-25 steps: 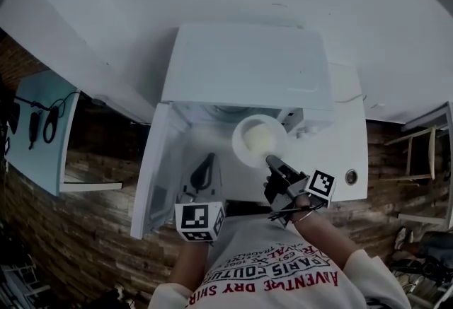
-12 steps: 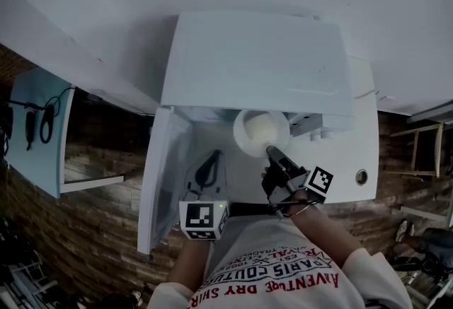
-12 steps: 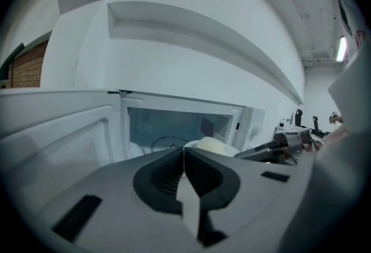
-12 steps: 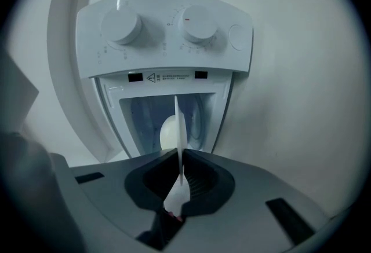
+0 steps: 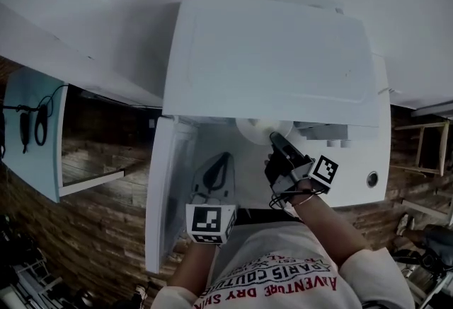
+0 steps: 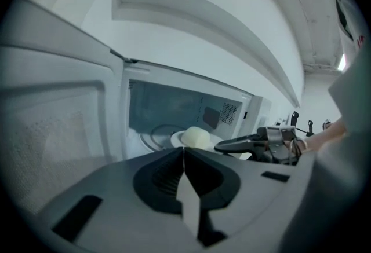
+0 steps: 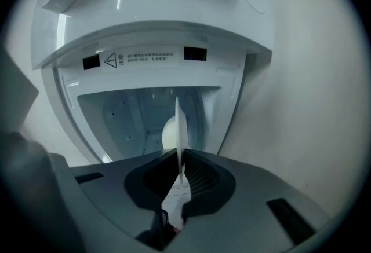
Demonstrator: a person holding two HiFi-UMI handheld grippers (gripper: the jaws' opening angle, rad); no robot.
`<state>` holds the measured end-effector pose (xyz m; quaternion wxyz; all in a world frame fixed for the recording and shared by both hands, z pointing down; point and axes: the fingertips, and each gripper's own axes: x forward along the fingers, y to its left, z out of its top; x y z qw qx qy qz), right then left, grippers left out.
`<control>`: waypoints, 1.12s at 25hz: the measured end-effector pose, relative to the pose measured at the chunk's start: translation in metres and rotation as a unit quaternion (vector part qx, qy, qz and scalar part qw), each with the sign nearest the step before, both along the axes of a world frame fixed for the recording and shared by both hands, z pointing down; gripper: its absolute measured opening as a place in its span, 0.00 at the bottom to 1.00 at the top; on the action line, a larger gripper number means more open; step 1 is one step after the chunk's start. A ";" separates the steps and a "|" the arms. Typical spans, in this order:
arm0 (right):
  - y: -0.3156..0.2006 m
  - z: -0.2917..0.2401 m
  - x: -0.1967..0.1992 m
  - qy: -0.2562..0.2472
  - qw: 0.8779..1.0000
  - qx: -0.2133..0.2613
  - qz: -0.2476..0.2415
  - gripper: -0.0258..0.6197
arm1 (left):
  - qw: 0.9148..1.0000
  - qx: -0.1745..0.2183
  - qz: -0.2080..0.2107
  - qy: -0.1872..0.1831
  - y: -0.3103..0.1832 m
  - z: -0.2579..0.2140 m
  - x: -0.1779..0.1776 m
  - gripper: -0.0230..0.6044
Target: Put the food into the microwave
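The white microwave (image 5: 269,53) stands with its door (image 5: 166,187) swung open to the left. A white plate (image 5: 255,129) carrying a pale round piece of food (image 6: 196,137) is at the mouth of the cavity, mostly hidden under the microwave's top in the head view. My right gripper (image 5: 277,139) is shut on the plate's near rim, which runs edge-on (image 7: 179,124) between its jaws. The glass turntable (image 6: 156,133) lies just beyond the plate. My left gripper (image 5: 219,166) hovers in front of the opening beside the door, shut and holding nothing.
The control panel with a round knob (image 5: 372,179) is right of the cavity. A pale blue board (image 5: 35,131) with hanging cables stands at far left over a wooden floor. A white shelf edge (image 6: 220,20) runs above the microwave.
The plate with the food has gone further in under the microwave's top, carried by the right gripper. The left gripper has sunk a little in front of the opening.
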<state>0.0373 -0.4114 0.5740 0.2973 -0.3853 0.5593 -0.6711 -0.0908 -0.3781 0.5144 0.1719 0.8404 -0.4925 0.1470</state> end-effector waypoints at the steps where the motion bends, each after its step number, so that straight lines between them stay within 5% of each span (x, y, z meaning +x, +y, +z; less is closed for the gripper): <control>1: -0.004 0.001 -0.002 0.003 1.000 0.003 0.000 0.09 | 1.000 -0.003 0.001 0.002 -0.002 0.003 0.000 0.05; 15: -0.034 0.017 -0.011 0.006 0.999 0.004 0.041 0.10 | 1.000 -0.024 0.014 -0.002 -0.008 0.026 0.006 0.05; 23: -0.047 0.020 -0.010 0.073 0.997 -0.009 0.039 0.10 | 0.998 0.004 0.048 -0.030 -0.006 0.021 0.016 0.05; 28: -0.056 0.014 -0.016 0.121 0.993 0.006 0.017 0.10 | 0.999 -0.008 0.040 -0.010 -0.007 0.022 0.018 0.05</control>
